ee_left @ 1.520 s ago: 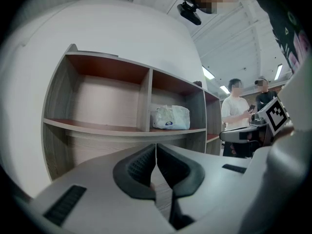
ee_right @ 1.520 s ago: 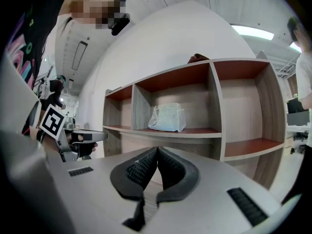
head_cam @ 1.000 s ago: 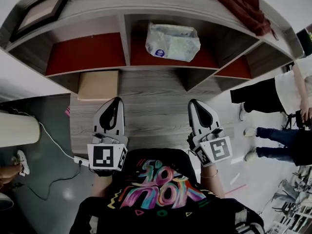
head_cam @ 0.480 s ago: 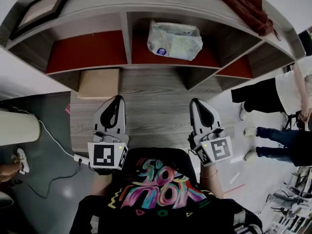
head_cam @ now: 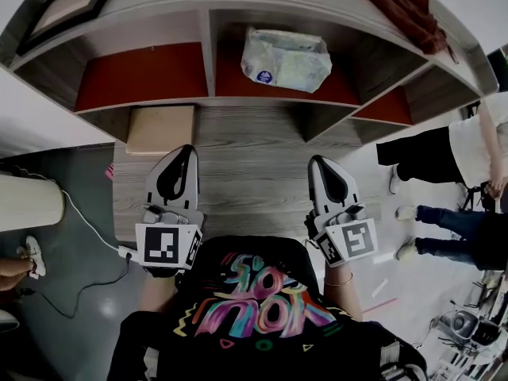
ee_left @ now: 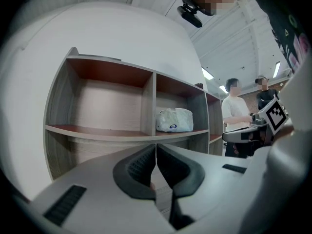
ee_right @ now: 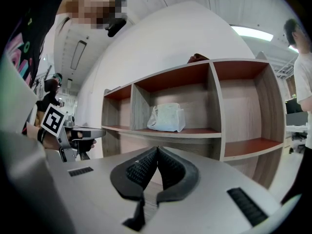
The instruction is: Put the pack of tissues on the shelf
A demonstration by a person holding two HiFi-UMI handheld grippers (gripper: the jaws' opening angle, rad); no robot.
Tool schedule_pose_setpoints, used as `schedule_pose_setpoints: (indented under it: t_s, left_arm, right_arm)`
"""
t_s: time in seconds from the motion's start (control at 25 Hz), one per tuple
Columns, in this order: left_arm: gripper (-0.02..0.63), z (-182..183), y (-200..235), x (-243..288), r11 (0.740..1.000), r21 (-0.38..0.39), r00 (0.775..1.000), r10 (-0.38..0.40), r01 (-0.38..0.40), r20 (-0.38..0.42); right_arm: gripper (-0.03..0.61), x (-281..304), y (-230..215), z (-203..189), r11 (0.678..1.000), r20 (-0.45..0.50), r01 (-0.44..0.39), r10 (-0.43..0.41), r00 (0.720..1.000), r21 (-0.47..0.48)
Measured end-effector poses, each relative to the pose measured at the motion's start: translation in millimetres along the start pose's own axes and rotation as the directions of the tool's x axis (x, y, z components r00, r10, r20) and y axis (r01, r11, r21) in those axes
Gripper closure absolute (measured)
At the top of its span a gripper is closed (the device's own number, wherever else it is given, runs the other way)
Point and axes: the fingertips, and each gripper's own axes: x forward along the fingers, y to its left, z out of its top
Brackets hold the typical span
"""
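Left tool (head_cam: 182,163) and right tool (head_cam: 323,169) are hanging low at six o'clock, jaws pressed together on nothing, likely because the job looks done. At twelve o'clock the shelf (head_cam: 208,62) is carrying the pack of tissues (head_cam: 286,58) inside its middle compartment.

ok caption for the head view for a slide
Tissues on the shelf; left gripper and right gripper shut, empty, in front of it.
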Motion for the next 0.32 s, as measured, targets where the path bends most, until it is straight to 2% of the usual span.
schedule_pose_setpoints:
  t_s: [0.32]
  left_arm:
    - [0.588, 2.1, -5.3, 2.5, 0.999, -0.002, 0.999, -0.041, 0.041, 0.022]
  right_arm:
    - [0.563, 1.5, -1.0, 2.8, 1.000, 0.012, -0.006, 0.006, 1.000, 0.007]
